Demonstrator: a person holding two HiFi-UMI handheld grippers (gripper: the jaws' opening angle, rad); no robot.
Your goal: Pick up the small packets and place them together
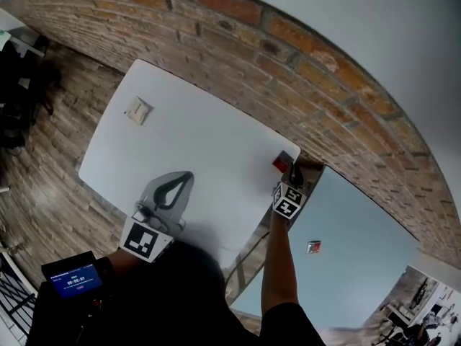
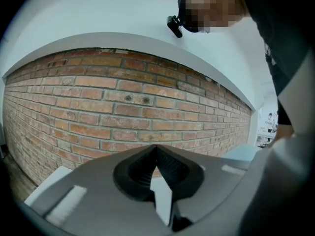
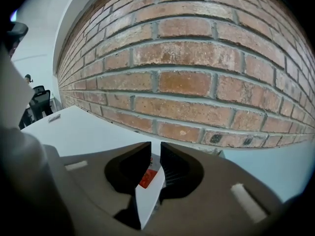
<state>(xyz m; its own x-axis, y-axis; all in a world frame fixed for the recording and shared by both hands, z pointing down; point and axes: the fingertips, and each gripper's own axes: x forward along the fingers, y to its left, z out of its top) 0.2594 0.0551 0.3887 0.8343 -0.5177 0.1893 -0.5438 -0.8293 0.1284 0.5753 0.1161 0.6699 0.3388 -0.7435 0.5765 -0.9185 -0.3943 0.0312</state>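
Red packet: I see it lying flat at the far right corner of the white desk | beige square packet: flat near that desk's far left corner, well apart from the red one | third small packet: pale with red, flat on the neighbouring light-blue desk

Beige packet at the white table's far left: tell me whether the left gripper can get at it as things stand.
Probably yes: the beige packet lies alone on the white table, only bare tabletop between it and the left gripper, whose shut jaws must open first.
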